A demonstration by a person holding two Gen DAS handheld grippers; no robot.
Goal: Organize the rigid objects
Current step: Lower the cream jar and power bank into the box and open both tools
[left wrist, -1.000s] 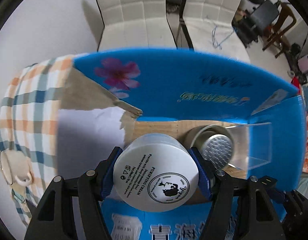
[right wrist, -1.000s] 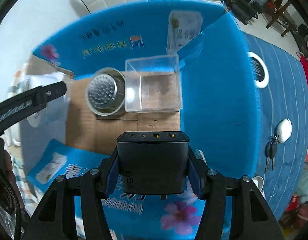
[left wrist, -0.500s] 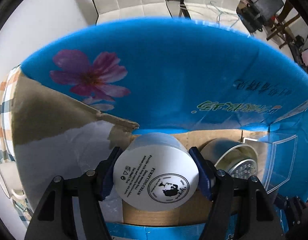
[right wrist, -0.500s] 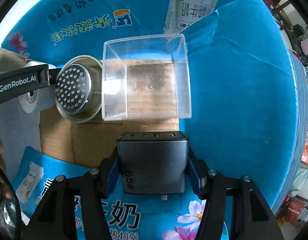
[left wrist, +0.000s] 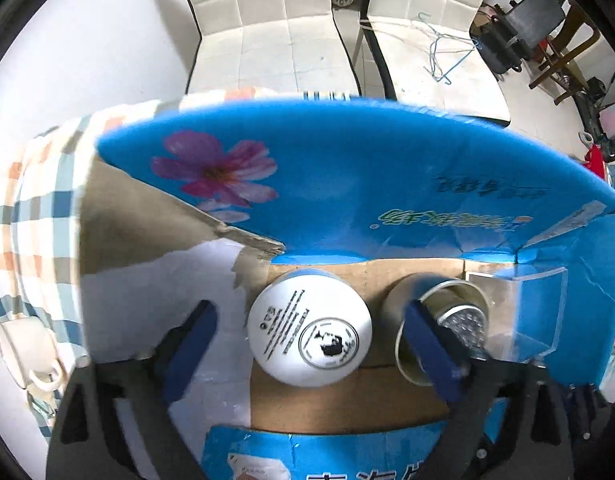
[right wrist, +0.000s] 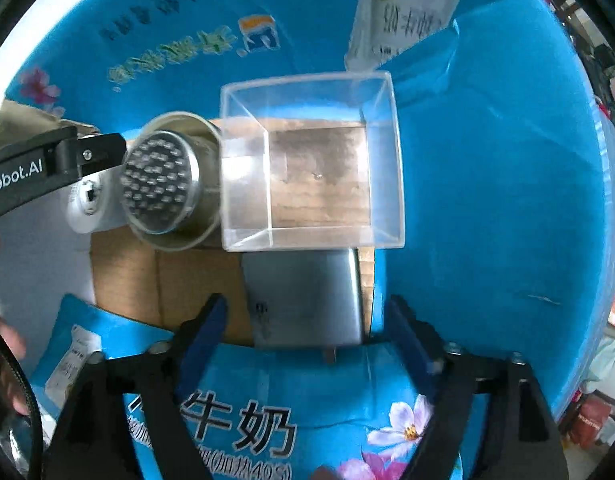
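Both tools, left tool (left wrist: 307,336) and right tool (right wrist: 303,316), stand spread wide, holding nothing; cream jar (left wrist: 309,330) and charger (right wrist: 303,298) rest in the blue box (right wrist: 487,160). Placing looks done; next calls for lifting clear without nudging them.

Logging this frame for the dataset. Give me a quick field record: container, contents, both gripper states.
container: blue cardboard box, flaps open
contents: white cream jar, metal perforated cup, clear plastic box, grey charger, all on the box floor
left gripper: open, fingers either side of the jar, not touching
right gripper: open, charger lies between the fingers, released
outside box: white mug on checked cloth
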